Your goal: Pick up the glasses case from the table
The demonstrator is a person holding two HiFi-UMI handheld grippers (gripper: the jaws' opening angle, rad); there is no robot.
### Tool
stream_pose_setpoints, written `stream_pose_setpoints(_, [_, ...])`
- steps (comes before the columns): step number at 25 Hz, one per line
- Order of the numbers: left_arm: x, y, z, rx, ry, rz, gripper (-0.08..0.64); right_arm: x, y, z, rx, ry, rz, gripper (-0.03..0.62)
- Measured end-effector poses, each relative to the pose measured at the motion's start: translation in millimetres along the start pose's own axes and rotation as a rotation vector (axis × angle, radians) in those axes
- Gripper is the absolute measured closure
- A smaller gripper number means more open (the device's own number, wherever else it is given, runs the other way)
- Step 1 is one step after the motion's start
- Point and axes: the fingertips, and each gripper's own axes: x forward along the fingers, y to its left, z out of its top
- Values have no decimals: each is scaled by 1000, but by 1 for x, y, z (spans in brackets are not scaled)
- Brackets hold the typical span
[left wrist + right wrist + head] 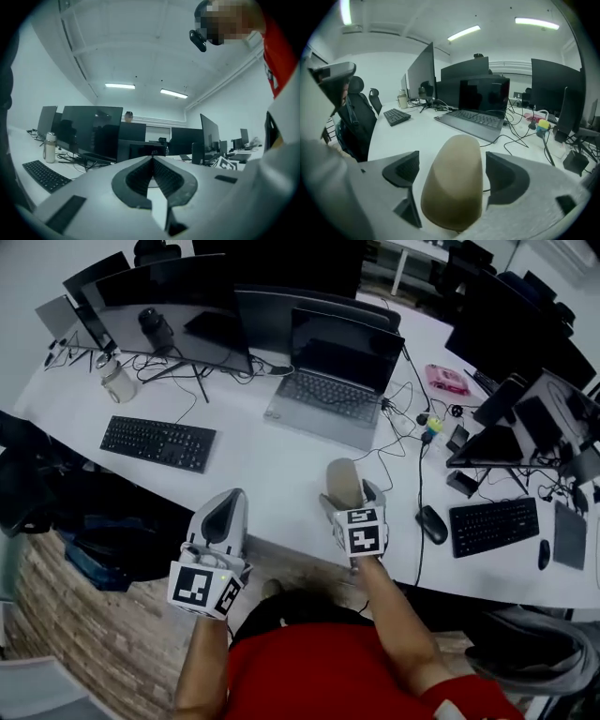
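Pads (506, 174) of the right gripper (452, 160) stand wide apart, with a tan glasses case (454, 187) lying lengthwise between them. A bare gap shows on each side of the case, so neither pad presses on it. From the head view the glasses case (343, 480) reaches out ahead of the right gripper (351, 500) over the front part of the white table (272, 470), near its edge; whether its underside rests fully on the tabletop I cannot tell. The right gripper tilts downward toward the table, and its marker cube (362, 529) sits just behind the jaws, above the person's forearm.

On the left gripper (152, 161) the ribbed pads (138, 178) are pressed together at their tips with nothing between them. In the head view the left gripper (228, 507) is held beside the table's front edge, well to the left of the case, with its own marker cube (204, 589) toward the person.

Beyond the case an open grey laptop (333, 381) stands on the table, with dark monitors (173, 310) behind and to its left. A black keyboard (157, 442) lies left of the laptop, and a white bottle (117, 381) stands further left. To the right of the case are tangled cables (403, 442), a black mouse (431, 523) and a second keyboard (494, 525). The person's red shirt (319, 671) fills the bottom of the head view.
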Motion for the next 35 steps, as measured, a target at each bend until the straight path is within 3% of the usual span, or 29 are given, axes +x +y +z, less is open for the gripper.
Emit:
stream_pose_setpoints(6, [32,20,-15,-20,24,-164,550,31,-8,-23,32,124,-68,148])
stream_pose_setpoints(15, [67,25,-22,-32,37,-286,550,32,-11,-22,81,102,-97,184])
stream_pose_setpoints(22, [81,5,-14,-23,31,-307,551,0,-24,12,156,-18,-120,187])
stream_pose_setpoints(35, [79,-43,25,11,-6,-308,549,-113,-17,119,134,-314,-42,188])
